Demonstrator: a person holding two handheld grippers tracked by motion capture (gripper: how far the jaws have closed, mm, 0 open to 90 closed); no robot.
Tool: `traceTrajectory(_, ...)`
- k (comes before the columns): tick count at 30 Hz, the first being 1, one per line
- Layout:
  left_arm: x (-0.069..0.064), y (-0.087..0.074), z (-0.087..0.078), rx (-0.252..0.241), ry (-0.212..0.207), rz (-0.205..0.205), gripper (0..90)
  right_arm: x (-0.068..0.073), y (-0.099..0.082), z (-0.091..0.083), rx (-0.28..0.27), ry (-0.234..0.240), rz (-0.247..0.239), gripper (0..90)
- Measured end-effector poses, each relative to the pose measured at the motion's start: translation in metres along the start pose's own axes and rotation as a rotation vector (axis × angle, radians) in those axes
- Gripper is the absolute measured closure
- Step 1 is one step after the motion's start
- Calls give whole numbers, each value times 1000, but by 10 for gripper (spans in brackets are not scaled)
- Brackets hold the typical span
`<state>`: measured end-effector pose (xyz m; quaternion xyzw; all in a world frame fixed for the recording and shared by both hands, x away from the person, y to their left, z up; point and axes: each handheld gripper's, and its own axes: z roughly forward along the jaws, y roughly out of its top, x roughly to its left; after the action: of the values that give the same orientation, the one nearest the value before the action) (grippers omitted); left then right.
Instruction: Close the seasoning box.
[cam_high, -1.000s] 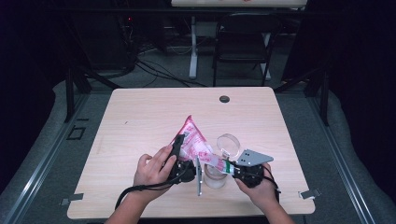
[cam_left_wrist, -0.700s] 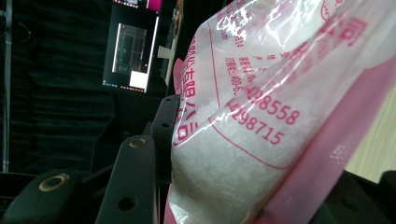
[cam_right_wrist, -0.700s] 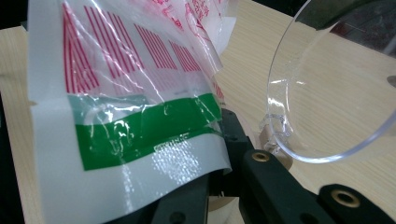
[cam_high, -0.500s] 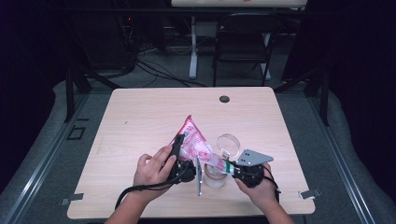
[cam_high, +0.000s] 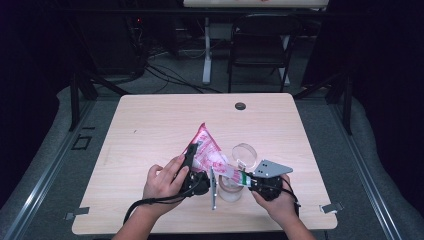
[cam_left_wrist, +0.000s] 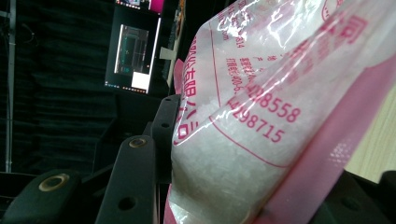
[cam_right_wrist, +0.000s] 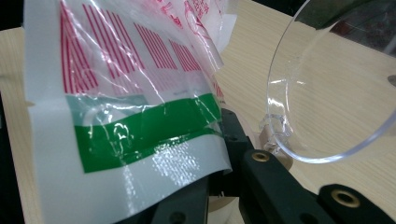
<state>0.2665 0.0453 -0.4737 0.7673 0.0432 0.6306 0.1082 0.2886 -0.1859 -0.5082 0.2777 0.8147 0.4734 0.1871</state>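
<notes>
Okay, we see a pink plastic bag (cam_high: 207, 150) of white granules low in the centre of the high view, lifted off the table (cam_high: 150, 125) and tilted with its peak pointing to the upper left. Both grippers hold it. The left gripper (cam_high: 192, 160) has its jaws partway closed on the fat filled body; in the left gripper view the bag (cam_left_wrist: 261, 116) bulges against the black jaw. The right gripper (cam_high: 240, 177) is clamped tight on the thin flat edge with the green stripe (cam_right_wrist: 144, 130), sheet pinched between the jaws.

Under the bag's lower corner sits a clear round container (cam_high: 231, 189), and a clear lid (cam_high: 244, 154) lies just beside it, to the upper right. In the right gripper view the lid's (cam_right_wrist: 327, 93) rim looks thin, curved and rigid.

Handling, in our judgement: the film is glossy, crinkly, soft and likely slippery; the contents shift, so the weight sags to the low end. It looks moderately heavy for a pouch. Best holds are the sealed seam or flat edge for steering, plus the full body for support. Squeeze too hard and the granules may spill.
</notes>
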Motion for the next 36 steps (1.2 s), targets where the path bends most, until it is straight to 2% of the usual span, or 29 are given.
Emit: traceTrajectory(36,0,3,-1,-5,1,19,603,-2,-2,3,10,3,18,900)
